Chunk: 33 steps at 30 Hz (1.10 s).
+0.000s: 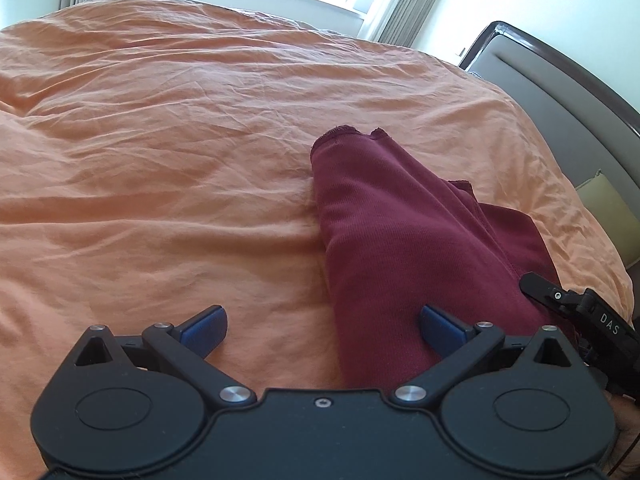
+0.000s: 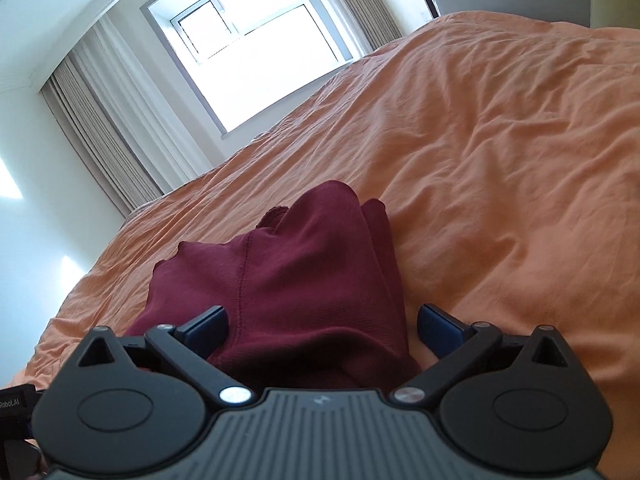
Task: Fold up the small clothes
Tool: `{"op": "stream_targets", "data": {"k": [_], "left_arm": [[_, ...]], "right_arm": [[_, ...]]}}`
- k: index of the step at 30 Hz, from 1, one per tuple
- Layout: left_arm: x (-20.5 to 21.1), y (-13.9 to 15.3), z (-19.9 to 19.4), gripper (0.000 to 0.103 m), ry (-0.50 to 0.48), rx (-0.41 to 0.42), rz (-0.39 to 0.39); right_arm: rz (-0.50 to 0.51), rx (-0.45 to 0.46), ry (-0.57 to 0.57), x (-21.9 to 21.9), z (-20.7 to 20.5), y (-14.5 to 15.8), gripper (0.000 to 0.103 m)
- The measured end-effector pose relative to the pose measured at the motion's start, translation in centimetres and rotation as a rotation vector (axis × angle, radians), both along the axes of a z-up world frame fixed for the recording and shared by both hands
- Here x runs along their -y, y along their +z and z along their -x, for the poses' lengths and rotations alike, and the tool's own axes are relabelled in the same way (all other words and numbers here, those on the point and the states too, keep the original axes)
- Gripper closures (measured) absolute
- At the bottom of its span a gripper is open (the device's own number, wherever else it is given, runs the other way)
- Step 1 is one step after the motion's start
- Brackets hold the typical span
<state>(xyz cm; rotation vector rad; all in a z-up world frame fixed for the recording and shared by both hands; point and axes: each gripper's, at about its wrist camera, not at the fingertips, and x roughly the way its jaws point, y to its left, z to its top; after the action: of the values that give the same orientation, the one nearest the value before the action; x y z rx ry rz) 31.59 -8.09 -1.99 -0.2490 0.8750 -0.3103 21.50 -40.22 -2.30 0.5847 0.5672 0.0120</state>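
Garment: a maroon knit garment (image 1: 404, 240) lies bunched and partly folded on the orange duvet (image 1: 160, 160) of the bed, toward the headboard (image 1: 560, 92) side.
Left gripper: the left gripper (image 1: 323, 325) has its jaws released and wide, holding nothing; one blue pad sits over the garment's near edge, the other over bare duvet.
Right gripper: the right gripper (image 2: 322, 327) has its jaws spread to the full, with the garment's near hem between them but not pinched.
Step in hand: likely taking a fresh hold on the near edge for the next fold.
Doing it well: each gripper should pinch only the garment's layers, not the duvet beneath, at separate corners of the near edge.
Risk: the thick bunch may slip or carry duvet up with it.
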Motion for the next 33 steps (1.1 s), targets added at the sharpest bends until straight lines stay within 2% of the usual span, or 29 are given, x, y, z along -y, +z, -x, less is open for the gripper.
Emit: {"op": "stream_targets", "data": {"k": [4,7,19,22,25,31,33], "left_arm": [[0.2,-0.1,0.0,0.0,-0.003,0.003,0.004],[0.3,-0.1,0.0,0.0,-0.006,0.002,0.011],[1.2,-0.5,-0.4,0.001,-0.055,-0.005,0.057],[1.0,-0.5,-0.6,0.008,-0.071,-0.022,0.096],[0.9,-0.4,-0.8,0.017,-0.085,-0.035,0.134],[1.6,0.0,-1.0,0.032,-0.119,-0.033,0.144],[1.9,0.3,-1.0,0.037,-0.119,-0.032,0.131]], "right_arm": [[0.043,0.028,0.01,-0.5,0.3,-0.8,0.0],[0.012,0.047,-0.016,-0.4,0.6,-1.4,0.001],[0.043,0.038,-0.026,-0.8,0.5,-1.2,0.001],[0.034,0.031,-0.04,-0.7,0.5,-0.9,0.007],[0.008,0.041,-0.035,-0.5,0.8,-0.4,0.02],[-0.02,0.038,-0.045,-0.5,0.9,-0.1,0.031],[-0.026,0.035,-0.048,-0.6,1.0,0.1,0.041]]}}
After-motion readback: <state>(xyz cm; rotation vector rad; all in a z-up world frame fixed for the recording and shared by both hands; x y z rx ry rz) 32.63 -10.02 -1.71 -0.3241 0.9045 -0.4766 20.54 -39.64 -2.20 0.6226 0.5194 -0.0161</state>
